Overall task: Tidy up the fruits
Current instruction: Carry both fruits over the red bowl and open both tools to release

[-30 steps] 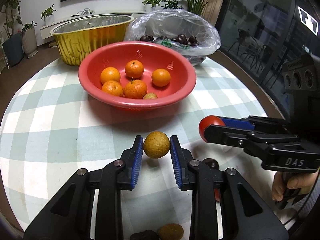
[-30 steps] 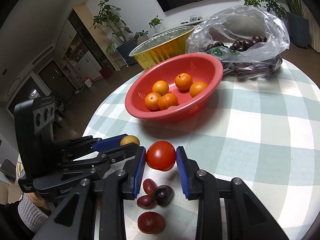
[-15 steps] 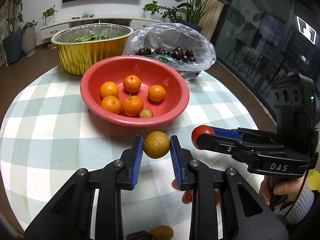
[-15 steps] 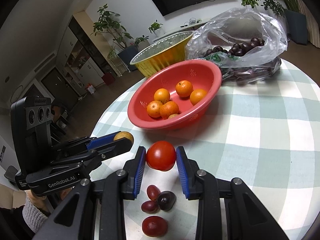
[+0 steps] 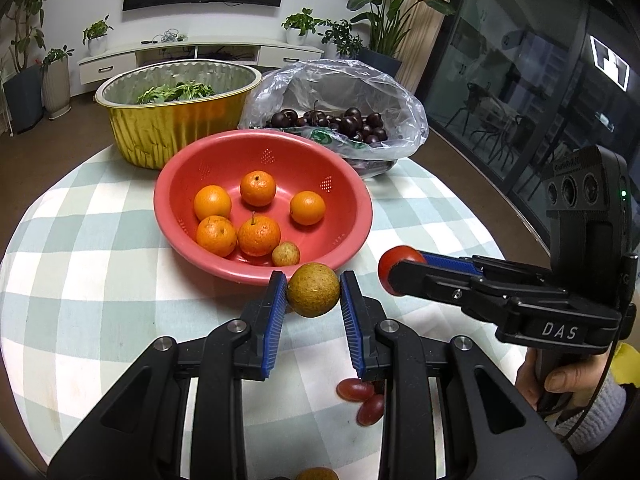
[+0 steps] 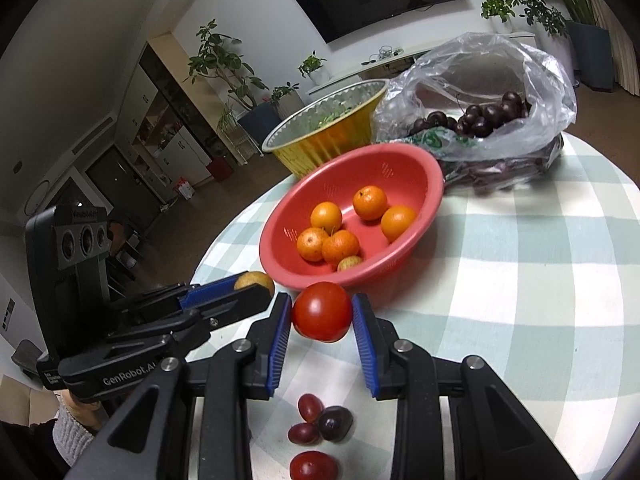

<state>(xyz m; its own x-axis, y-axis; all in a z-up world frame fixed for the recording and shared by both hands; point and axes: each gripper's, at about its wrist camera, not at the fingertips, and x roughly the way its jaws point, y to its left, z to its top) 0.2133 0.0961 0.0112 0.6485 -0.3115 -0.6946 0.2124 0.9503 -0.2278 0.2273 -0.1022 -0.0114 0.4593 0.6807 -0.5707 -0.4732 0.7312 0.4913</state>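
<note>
Left wrist view showed our left gripper (image 5: 313,295) closed on a brown fruit (image 5: 313,289), the fruit pinched between the blue pads (image 5: 274,312) right at their tips and lifted clear of the table (image 5: 88,280). It sat just on the near side of the red bowl (image 5: 344,184), in front of the rim. Inside the bowl we saw five oranges (image 5: 258,236) and a small speckled fruit (image 5: 285,254) near the front wall.

To the right, our right gripper (image 5: 402,276) held a tomato (image 5: 396,260) at about the same height. In the right wrist view, that gripper (image 6: 322,318) was closed on the tomato (image 6: 322,312), which filled the gap between the pad tips, again just near of the bowl (image 6: 420,176).

Below the fingers, grapes (image 6: 310,408) and a dark cherry (image 6: 335,423) lay on the table. Beyond the bowl stood a gold foil pan (image 5: 168,124) and a bag of cherries (image 5: 340,92).
</note>
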